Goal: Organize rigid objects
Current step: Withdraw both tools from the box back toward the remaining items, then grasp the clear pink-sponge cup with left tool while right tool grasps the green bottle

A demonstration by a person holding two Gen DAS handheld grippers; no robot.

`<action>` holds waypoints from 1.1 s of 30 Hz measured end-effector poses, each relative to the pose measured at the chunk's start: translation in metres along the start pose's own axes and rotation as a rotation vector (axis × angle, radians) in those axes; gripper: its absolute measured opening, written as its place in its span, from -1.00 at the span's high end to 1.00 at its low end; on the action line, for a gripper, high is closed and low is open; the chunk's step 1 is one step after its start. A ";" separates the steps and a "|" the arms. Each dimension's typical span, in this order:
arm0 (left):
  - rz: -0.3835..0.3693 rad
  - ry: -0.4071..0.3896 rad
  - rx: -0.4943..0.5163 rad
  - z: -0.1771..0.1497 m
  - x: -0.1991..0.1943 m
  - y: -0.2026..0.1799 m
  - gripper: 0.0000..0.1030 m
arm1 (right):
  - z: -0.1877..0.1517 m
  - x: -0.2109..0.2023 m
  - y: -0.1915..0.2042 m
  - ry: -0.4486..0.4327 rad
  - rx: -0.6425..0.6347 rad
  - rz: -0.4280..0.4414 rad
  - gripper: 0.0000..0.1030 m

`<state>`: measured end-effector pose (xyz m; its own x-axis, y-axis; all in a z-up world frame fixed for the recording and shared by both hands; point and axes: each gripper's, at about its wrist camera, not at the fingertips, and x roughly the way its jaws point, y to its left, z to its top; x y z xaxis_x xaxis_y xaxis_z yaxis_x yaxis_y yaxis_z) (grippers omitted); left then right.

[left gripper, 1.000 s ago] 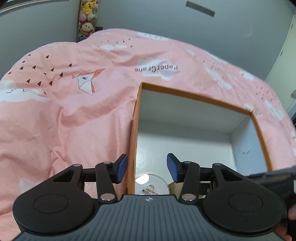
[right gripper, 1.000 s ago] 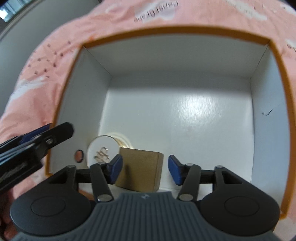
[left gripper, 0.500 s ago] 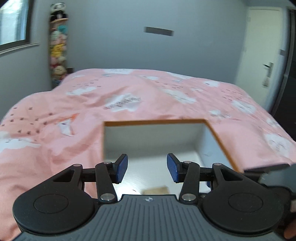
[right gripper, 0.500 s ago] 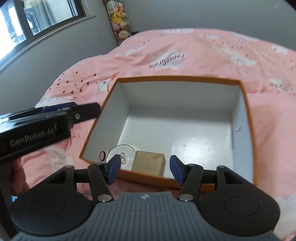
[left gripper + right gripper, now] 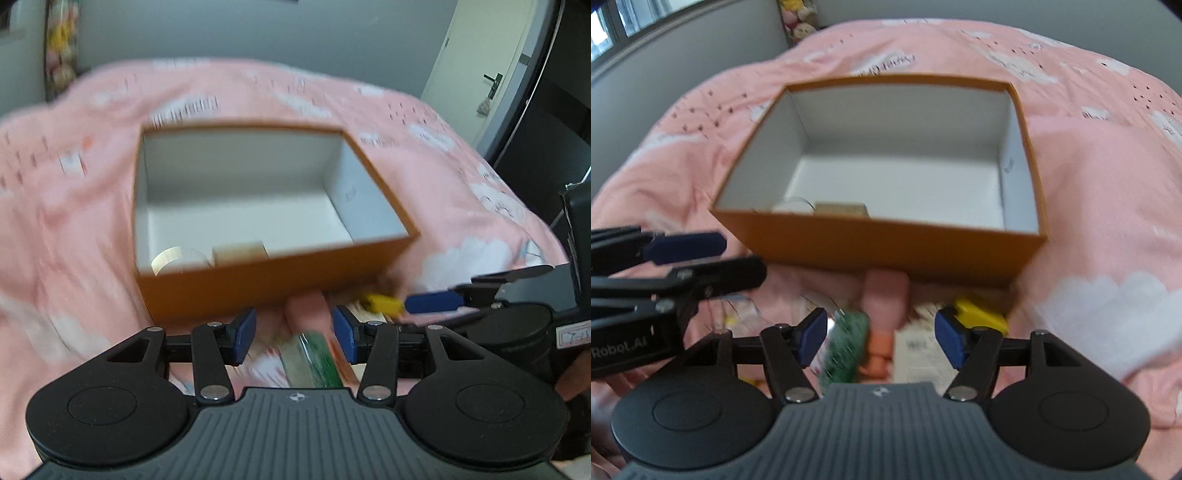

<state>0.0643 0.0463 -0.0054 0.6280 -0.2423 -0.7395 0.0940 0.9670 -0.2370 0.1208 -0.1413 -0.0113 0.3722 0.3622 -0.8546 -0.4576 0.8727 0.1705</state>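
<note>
Left gripper [image 5: 293,334]: blue pads spread, nothing between them, hanging over the clutter just in front of the box. Right gripper [image 5: 881,341]: blue pads apart and opening, nothing pinched, above the same clutter.

Writing: "Robot.AI" in white on the black body of the left gripper, start of the word cut off at the frame edge in the right wrist view. On the bedspread [image 5: 1108,166] beyond the box, a printed word on a white cloud, upside down and too smeared to read. A small label on the right gripper's body, in the left wrist view, unreadable.

Hard to make out: both views streaked by motion blur. Clutter in front of the box partly hidden by the gripper bodies: a green ridged piece [image 5: 846,345], a yellow block [image 5: 979,314], a white printed card or packet [image 5: 919,354], a pink rounded thing [image 5: 886,291] touching the box's near wall, something orange just below it. Print on the white card illegible.

Box [image 5: 886,243]: stiff card, orange outside, plain white inside, rectangular, open top, resting on the soft pink bedspread. Inside it, against the near wall toward the left corner, a round white disc [image 5: 173,256] and just beside it a tan cardboard-coloured block [image 5: 240,253], both half hidden by the wall.
</note>
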 end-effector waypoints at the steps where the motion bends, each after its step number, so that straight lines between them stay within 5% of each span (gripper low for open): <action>1: 0.000 0.028 -0.029 -0.002 0.004 0.004 -0.06 | -0.004 0.001 -0.001 0.008 0.002 -0.007 -0.25; 15: 0.061 0.219 -0.208 -0.031 0.024 0.054 -0.28 | -0.030 0.026 -0.012 0.144 0.085 -0.003 -0.24; 19: 0.061 0.246 -0.178 -0.036 0.027 0.054 -0.29 | -0.030 0.033 -0.011 0.158 0.088 0.002 -0.12; 26: 0.109 0.267 -0.092 -0.039 0.037 0.047 -0.67 | -0.027 0.040 0.002 0.161 0.042 0.067 -0.02; 33: 0.100 0.276 -0.024 -0.039 0.052 0.038 -0.68 | -0.027 0.049 0.005 0.184 0.042 0.083 0.07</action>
<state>0.0703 0.0675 -0.0780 0.3988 -0.1614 -0.9027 0.0214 0.9858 -0.1668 0.1152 -0.1283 -0.0651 0.1789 0.3707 -0.9114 -0.4446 0.8568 0.2612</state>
